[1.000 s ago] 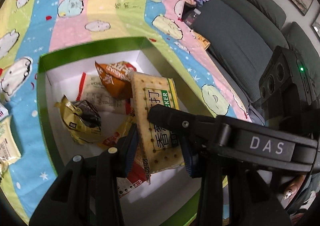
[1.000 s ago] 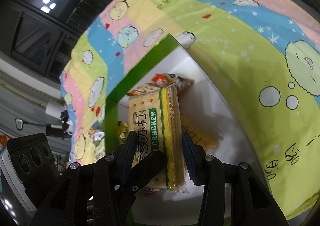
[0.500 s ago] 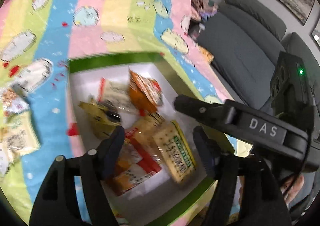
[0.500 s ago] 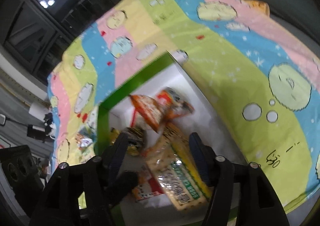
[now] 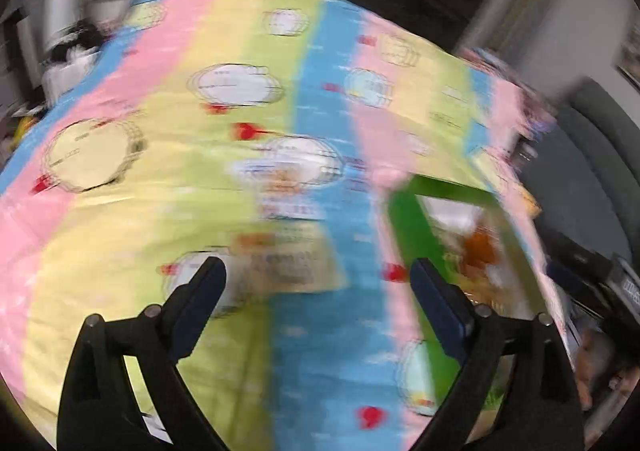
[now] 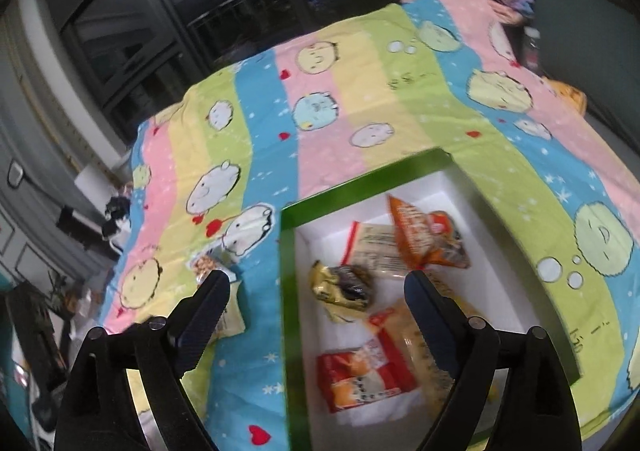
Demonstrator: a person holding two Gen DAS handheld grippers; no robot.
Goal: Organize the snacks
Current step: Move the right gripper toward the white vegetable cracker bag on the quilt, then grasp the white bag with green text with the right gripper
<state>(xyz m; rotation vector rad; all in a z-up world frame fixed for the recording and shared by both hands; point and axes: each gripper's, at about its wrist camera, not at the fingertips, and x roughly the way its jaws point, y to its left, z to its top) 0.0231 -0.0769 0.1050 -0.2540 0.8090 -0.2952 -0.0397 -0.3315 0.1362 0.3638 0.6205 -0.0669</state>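
The right tool (image 6: 316,291) hangs above the near part of the green-rimmed box (image 6: 286,291), its jaws opening with nothing pinched between them; the pads stand wide apart, clear of every packet. Below it, inside the white interior of the box, lie a red-and-orange packet (image 6: 364,377) nearest the camera, a pale cracker packet (image 6: 404,325) touching it and partly hidden behind the right finger, a gold-and-black wrapper (image 6: 342,287) farther in, an orange bag (image 6: 424,239) toward the far right corner, and a flat white packet with a red edge (image 6: 372,245) tucked under the orange bag. Outside the box, to its left on the striped cartoon sheet (image 6: 360,99), 2 loose packets (image 6: 224,299) sit just behind the left finger. The left tool (image 5: 316,279) is also opening, jaws spread and empty, over the same sheet; this view is heavily smeared. A pale snack packet (image 5: 288,263) lies on the sheet between and beyond its fingers, another blurred one (image 5: 288,187) farther out, and the box shows at the right (image 5: 404,227), contents too blurred to name.
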